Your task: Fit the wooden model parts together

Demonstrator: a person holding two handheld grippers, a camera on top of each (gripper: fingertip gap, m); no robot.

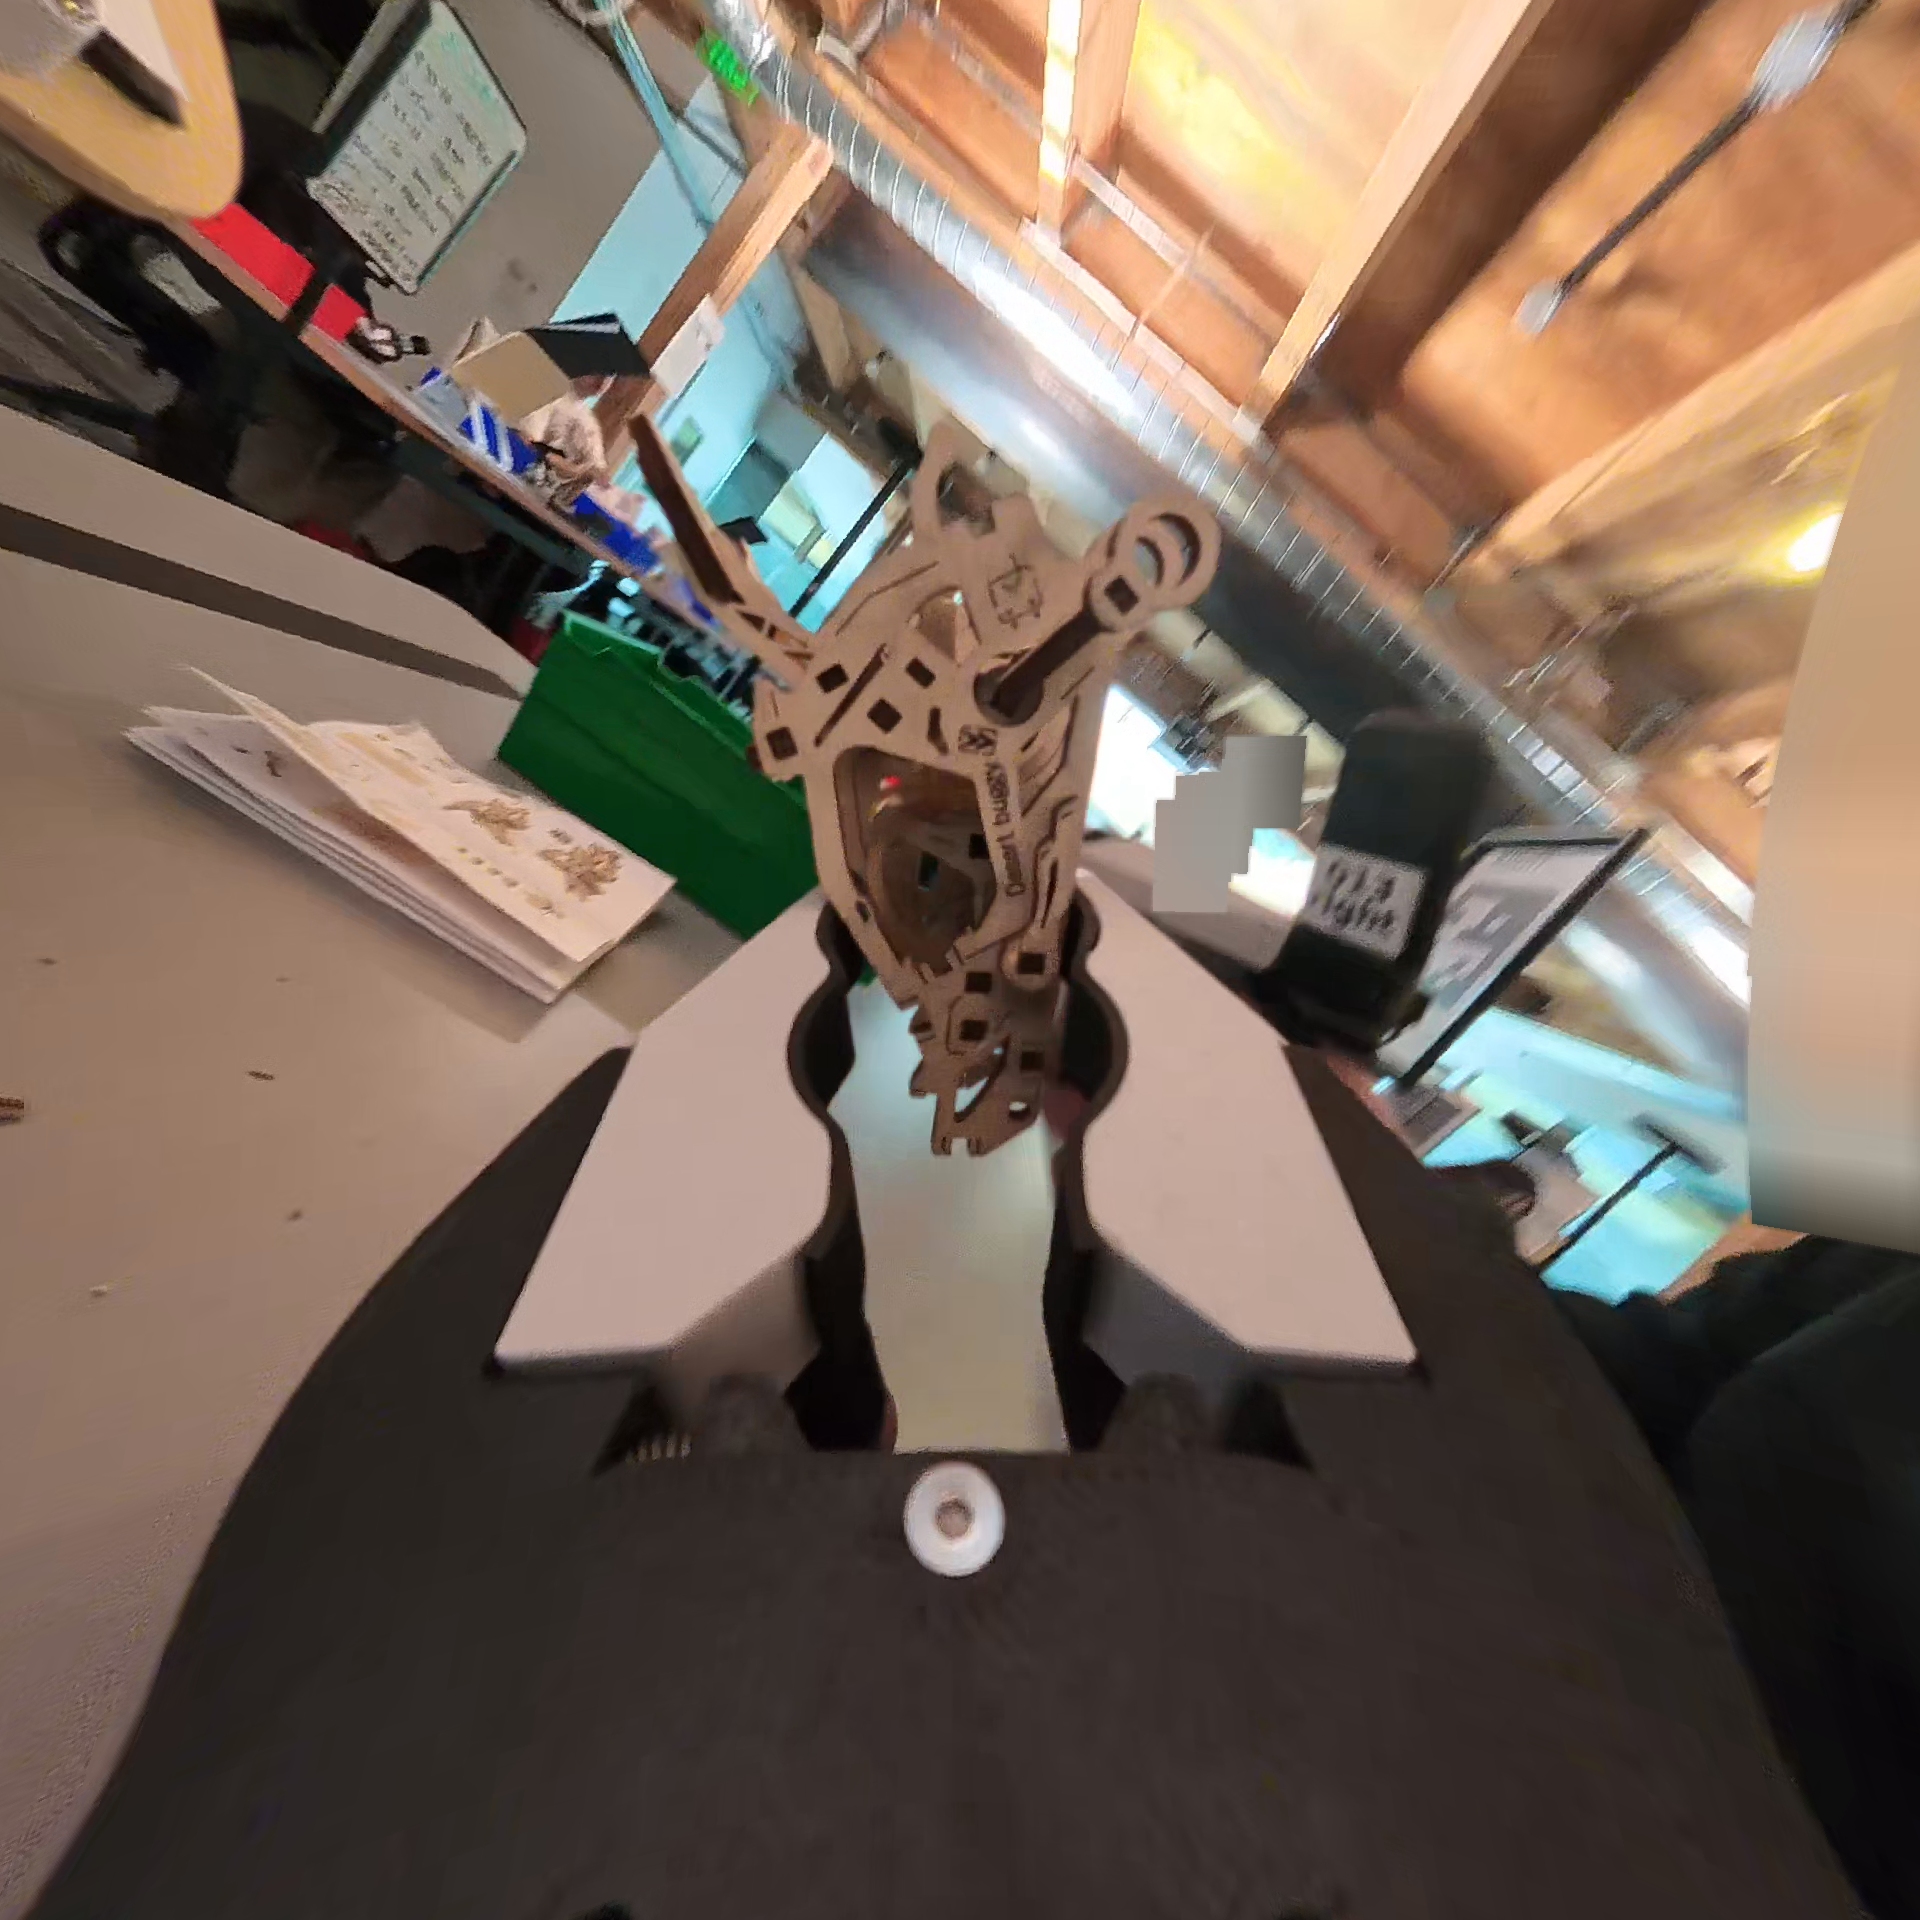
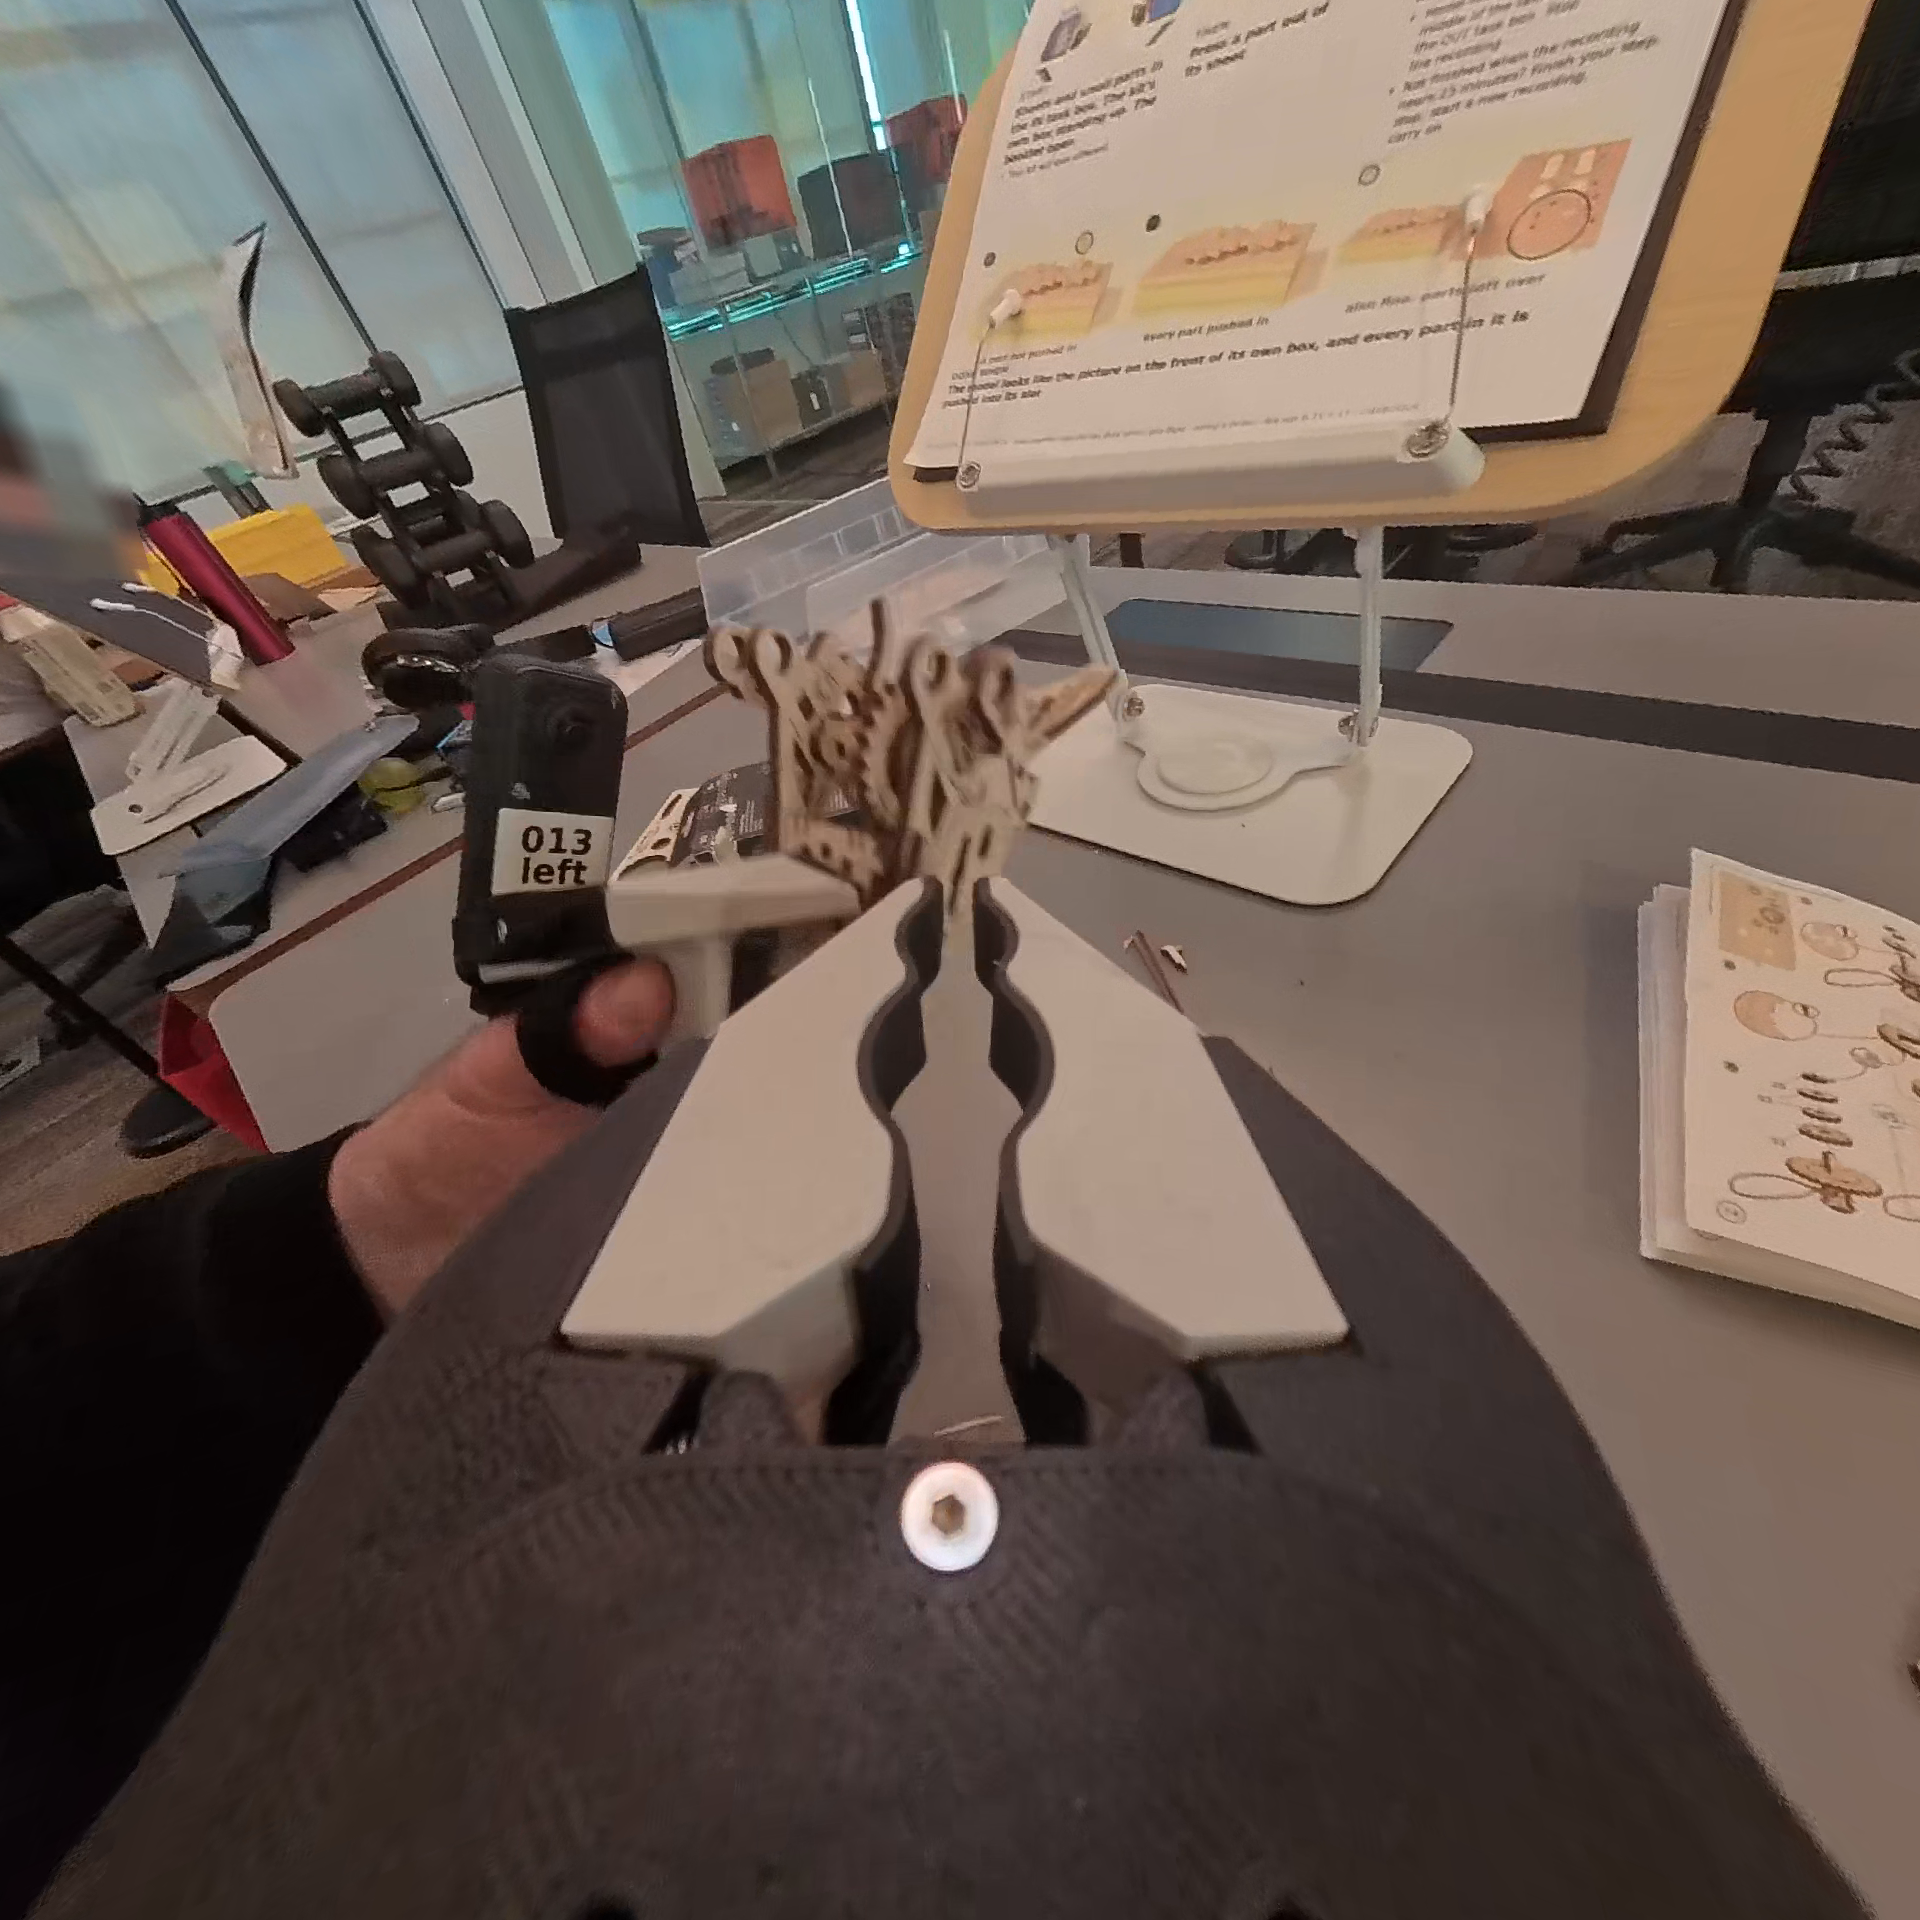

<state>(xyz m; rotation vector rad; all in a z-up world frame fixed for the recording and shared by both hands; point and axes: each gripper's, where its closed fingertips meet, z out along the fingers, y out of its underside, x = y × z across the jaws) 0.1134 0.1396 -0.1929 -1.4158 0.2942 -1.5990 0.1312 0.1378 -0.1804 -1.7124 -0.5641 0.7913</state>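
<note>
Fingers (image 1: 1081, 925) of both grippers grip wooden model (image 1: 935, 790); left tilted upward.

white label (image 2: 554, 854) on left gripper | engraved lettering on wooden model (image 1: 1003, 821)

Grey table (image 2: 1558, 935) with dark strip along far edge. White document stand (image 2: 1247, 769) at back, wooden board (image 2: 1039, 260) on top. Glass partition walls (image 2: 312, 208) behind, dumbbell rack (image 2: 405, 488) on floor. Exposed timber ceiling (image 1: 1351, 208), silver duct (image 1: 1039, 343), green bin (image 1: 644, 769) past table edge.
</note>
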